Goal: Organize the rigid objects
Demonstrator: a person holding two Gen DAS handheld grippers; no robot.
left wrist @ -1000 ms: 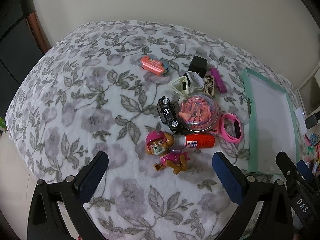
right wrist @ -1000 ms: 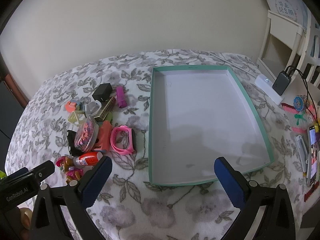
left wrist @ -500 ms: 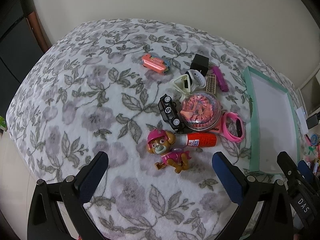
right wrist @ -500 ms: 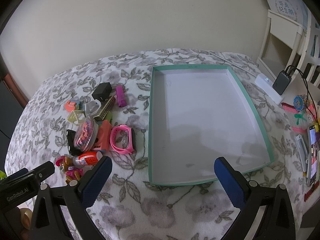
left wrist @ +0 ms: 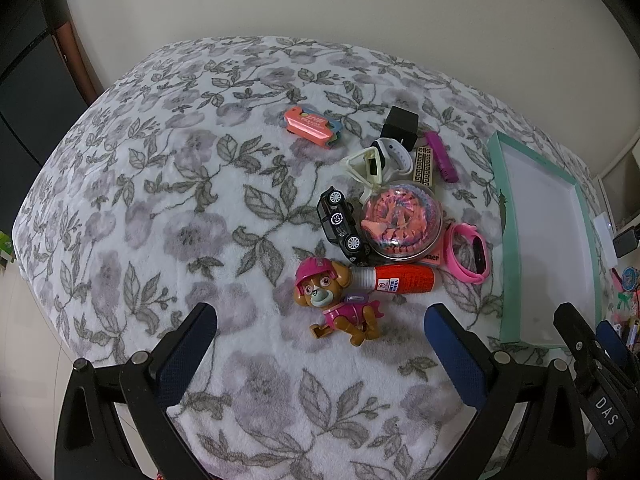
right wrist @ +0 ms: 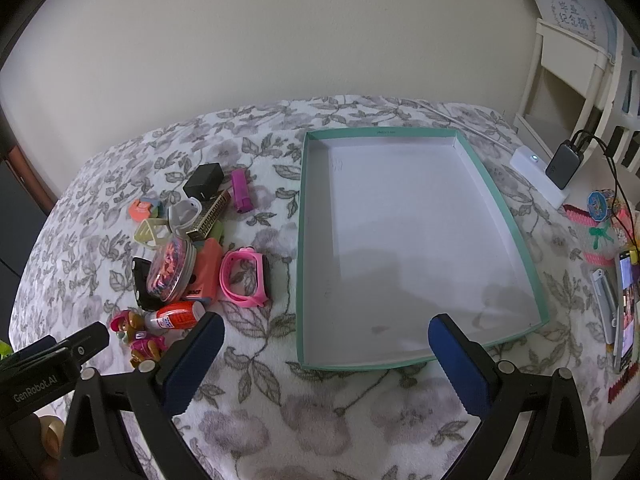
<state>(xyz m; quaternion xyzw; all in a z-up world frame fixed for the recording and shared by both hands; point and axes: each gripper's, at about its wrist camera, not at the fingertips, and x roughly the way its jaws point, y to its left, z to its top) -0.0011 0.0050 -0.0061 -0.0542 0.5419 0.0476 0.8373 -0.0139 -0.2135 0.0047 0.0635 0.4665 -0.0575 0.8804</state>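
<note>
The left gripper (left wrist: pixel 320 334) hangs with its blue-padded fingers spread wide and nothing between them, just above a flowered blanket (left wrist: pixel 160 220). Nearest to it lies a toy dog (left wrist: pixel 336 300) in a pink helmet, on its back. Just beyond, touching the dog's head, a red bottle (left wrist: pixel 400 279) lies on its side. Behind that a black toy car (left wrist: pixel 342 226) leans against a clear round case (left wrist: pixel 401 220) full of pink bands, with a pink wristband (left wrist: pixel 467 253) to the right of it. Farther off sit a cream triangular clip (left wrist: pixel 366 168), a white watch (left wrist: pixel 394 156), a patterned harmonica (left wrist: pixel 424 166), a purple lighter (left wrist: pixel 440 151) and a black cube (left wrist: pixel 401 123), and apart to the left a salmon-coloured toy (left wrist: pixel 314 126). The right gripper (right wrist: pixel 326 354) is likewise wide and holds nothing, poised over the near edge of a green-rimmed tray (right wrist: pixel 500 204) with a white floor, which lies beside the heap, well clear of it.
</note>
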